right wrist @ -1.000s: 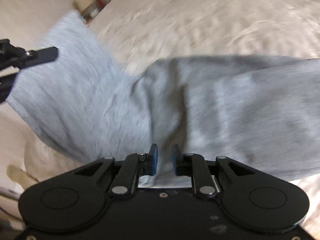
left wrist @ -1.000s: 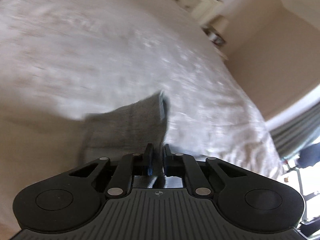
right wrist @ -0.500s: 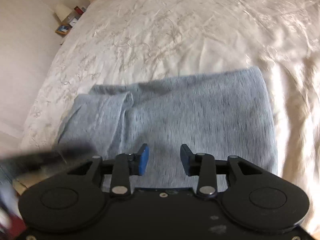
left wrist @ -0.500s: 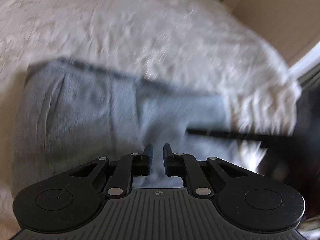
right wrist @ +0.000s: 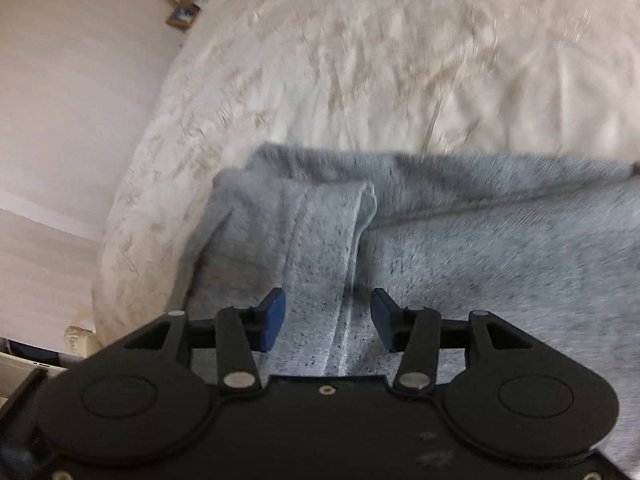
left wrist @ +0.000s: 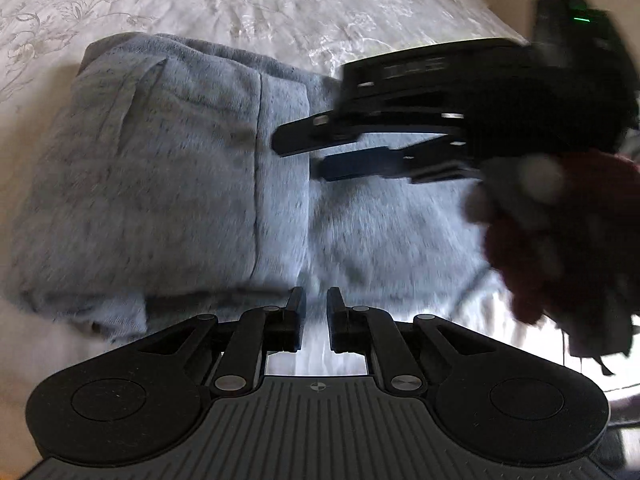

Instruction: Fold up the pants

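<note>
Grey knit pants point(left wrist: 180, 184) lie folded in layers on the cream bedspread point(left wrist: 280, 4). My left gripper point(left wrist: 316, 304) hovers at their near edge, jaws a narrow gap apart and holding nothing. My right gripper point(right wrist: 326, 312) is open over a folded seam of the pants point(right wrist: 480, 248) and holds nothing. In the left wrist view the right gripper point(left wrist: 316, 152) reaches in from the right above the pants, with a gloved hand point(left wrist: 560, 232) behind it.
The bed edge and a pale wall point(right wrist: 72, 100) are to the left in the right wrist view. A small nightstand with items point(right wrist: 188, 4) stands by the far corner of the bed.
Both grippers let go of the pants, which now lie folded on the bed. The right gripper's jaws opened wider and it moved over the pants. The left gripper pulled back to the near edge.
</note>
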